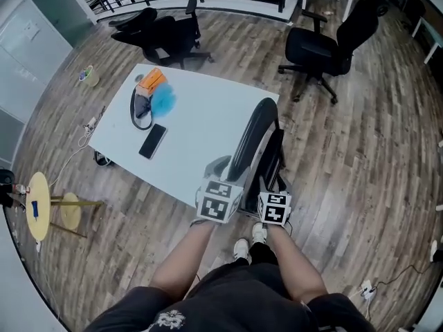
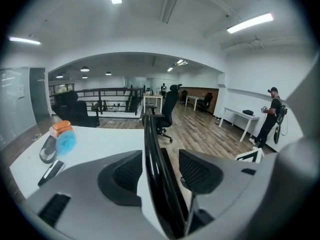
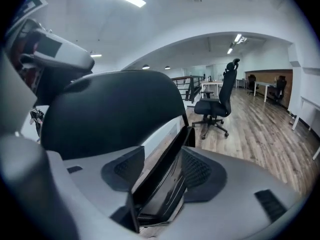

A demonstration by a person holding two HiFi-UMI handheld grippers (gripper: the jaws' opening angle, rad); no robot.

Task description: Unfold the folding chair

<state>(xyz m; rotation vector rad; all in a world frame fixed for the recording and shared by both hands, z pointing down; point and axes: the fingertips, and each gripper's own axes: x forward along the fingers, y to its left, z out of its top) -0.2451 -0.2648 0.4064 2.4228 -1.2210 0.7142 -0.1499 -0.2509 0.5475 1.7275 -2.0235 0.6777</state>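
The folded black chair (image 1: 252, 140) stands upright and leans on the white table's (image 1: 201, 144) near right edge. My left gripper (image 1: 227, 171) reaches over its top. In the left gripper view the thin curved rim of the chair (image 2: 152, 149) runs between the jaws of that gripper (image 2: 160, 171); a gap shows at the right pad, so it is open. My right gripper (image 1: 274, 182) is low at the chair's right side. There the folded seat panel (image 3: 167, 169) lies between the jaws of the right gripper (image 3: 162, 171), with floor showing beside the left pad. The dark backrest (image 3: 115, 109) fills the left.
On the table lie a black phone (image 1: 152, 141), a blue fluffy thing (image 1: 163, 100) and an orange object (image 1: 151, 81). Two black office chairs (image 1: 325, 43) (image 1: 163, 33) stand beyond it. A small round yellow stand (image 1: 39, 205) is at the left. A person (image 2: 270, 116) stands by a far desk.
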